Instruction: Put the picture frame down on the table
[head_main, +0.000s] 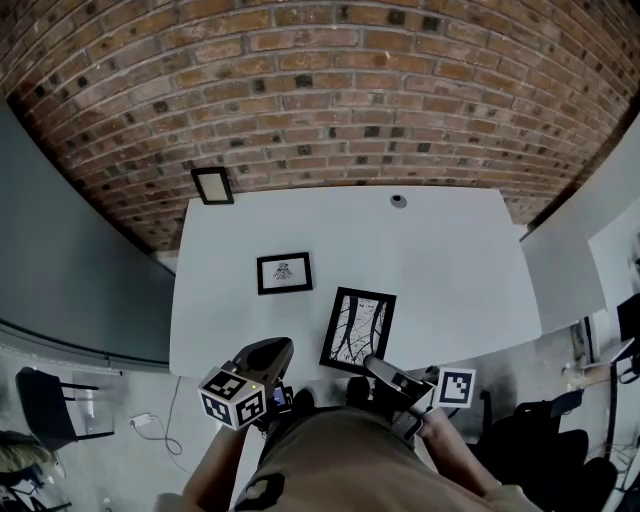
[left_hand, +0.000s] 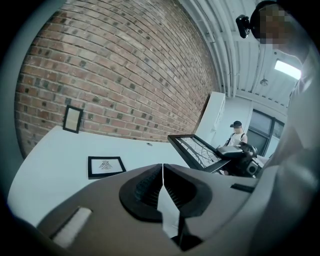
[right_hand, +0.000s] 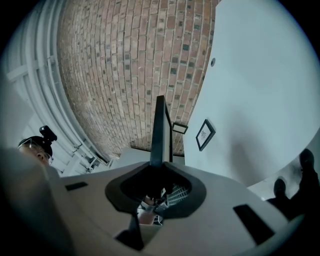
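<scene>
A black picture frame (head_main: 357, 328) with a branch drawing is held over the white table's (head_main: 450, 270) near edge, and my right gripper (head_main: 370, 366) is shut on its near side. In the right gripper view the frame (right_hand: 160, 130) stands edge-on between the jaws. From the left gripper view it (left_hand: 199, 151) hangs tilted above the tabletop, off to the right. My left gripper (head_main: 272, 352) is shut and holds nothing; it hovers at the table's near edge, left of the frame, and its closed jaws (left_hand: 162, 172) point across the table.
A small black frame (head_main: 283, 272) lies flat on the left half of the table. Another small frame (head_main: 212, 185) stands at the far left corner by the brick wall. A small round object (head_main: 398, 201) sits near the far edge. A chair (head_main: 45, 405) stands on the floor at the left.
</scene>
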